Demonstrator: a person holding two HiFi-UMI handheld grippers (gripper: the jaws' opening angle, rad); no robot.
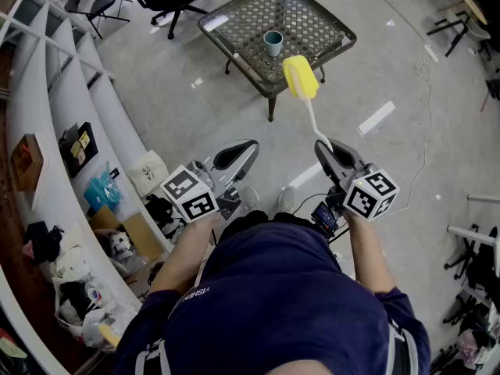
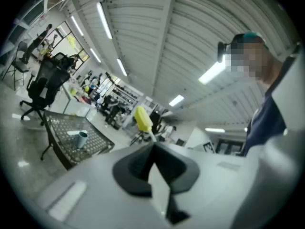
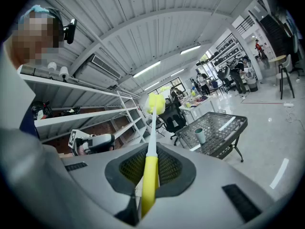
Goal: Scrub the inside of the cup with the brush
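Forearms [image 1: 184, 250] out side by side; left tool [image 1: 248, 145] level, closed, empty; right tool [image 1: 322, 148] tight on brush [image 1: 301, 78] handle.

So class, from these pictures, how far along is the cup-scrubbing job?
Done: the right hand-held gripper holds the brush by its handle. In hand: nothing touches the cup, which stands on the table ahead. The left hand-held gripper is shut and empty. Left: reach the cup, steady it, scrub inside.

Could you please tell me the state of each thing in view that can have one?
Cup: upright on the mesh table, untouched.
Brush: held by its handle, sponge head forward, away from the cup.
Right gripper: shut on the brush.
Left gripper: shut, empty.
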